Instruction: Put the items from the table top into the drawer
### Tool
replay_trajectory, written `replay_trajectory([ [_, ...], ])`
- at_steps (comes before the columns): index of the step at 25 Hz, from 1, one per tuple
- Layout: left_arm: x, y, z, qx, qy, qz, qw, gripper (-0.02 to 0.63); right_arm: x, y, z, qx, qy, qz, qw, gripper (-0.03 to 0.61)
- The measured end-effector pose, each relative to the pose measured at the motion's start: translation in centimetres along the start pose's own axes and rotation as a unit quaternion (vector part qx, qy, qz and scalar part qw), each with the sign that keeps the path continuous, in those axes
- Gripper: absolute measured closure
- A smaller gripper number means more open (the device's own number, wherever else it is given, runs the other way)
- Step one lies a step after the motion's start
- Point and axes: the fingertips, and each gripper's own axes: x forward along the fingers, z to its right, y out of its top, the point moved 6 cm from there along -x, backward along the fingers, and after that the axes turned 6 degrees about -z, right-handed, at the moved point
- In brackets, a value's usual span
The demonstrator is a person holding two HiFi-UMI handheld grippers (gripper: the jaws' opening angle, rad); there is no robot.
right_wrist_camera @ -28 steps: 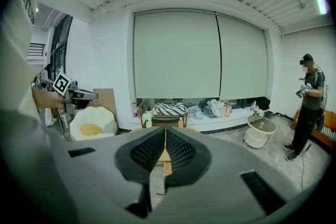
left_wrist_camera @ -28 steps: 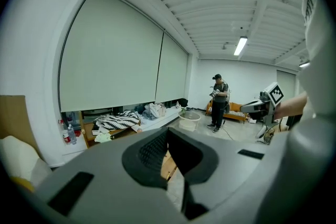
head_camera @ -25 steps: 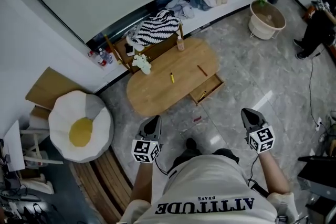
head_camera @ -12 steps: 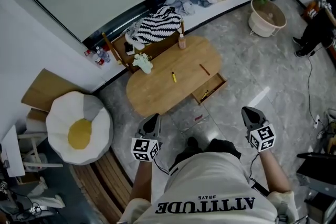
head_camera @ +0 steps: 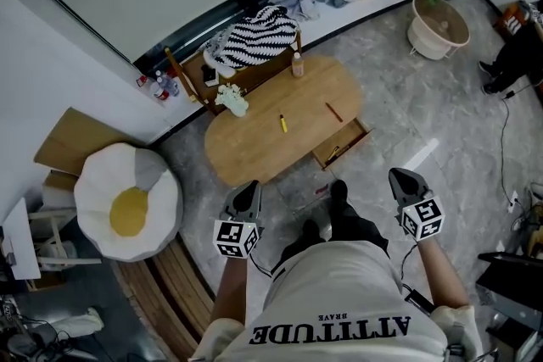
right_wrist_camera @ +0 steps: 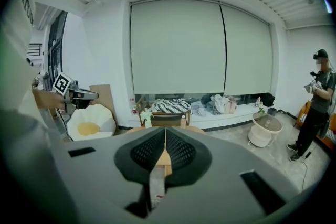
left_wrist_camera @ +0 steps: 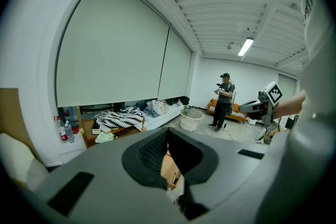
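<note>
Head view looks steeply down from above and behind the left gripper (head_camera: 246, 197) and right gripper (head_camera: 405, 182), with the wooden table (head_camera: 271, 140) well ahead of both. Each gripper view looks low along its own jaws. All three share that table, far beyond the tips.

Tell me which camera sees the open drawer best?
The head view. It looks down on the drawer, pulled out from the wooden table, its inside showing. The left gripper view shows only a wooden sliver, perhaps the drawer. The right gripper view shows bits of the table, no drawer.
</note>
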Motion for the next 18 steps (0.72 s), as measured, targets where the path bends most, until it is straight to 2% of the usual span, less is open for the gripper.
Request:
replay_trajectory([
  [8,4.2,1.9,0.7,-0.010,0.020,0.000,0.9997,0.592,5.2,2.7,5.1,-0.014,0.038,-0.006,0.999,0.557],
  [18,12.5,3.8,1.0,-0.033,0.051,-0.016,0.9980,0.592,12.9,4.0,13.1,-0.038,0.087,-0.052,0.994,0.557],
])
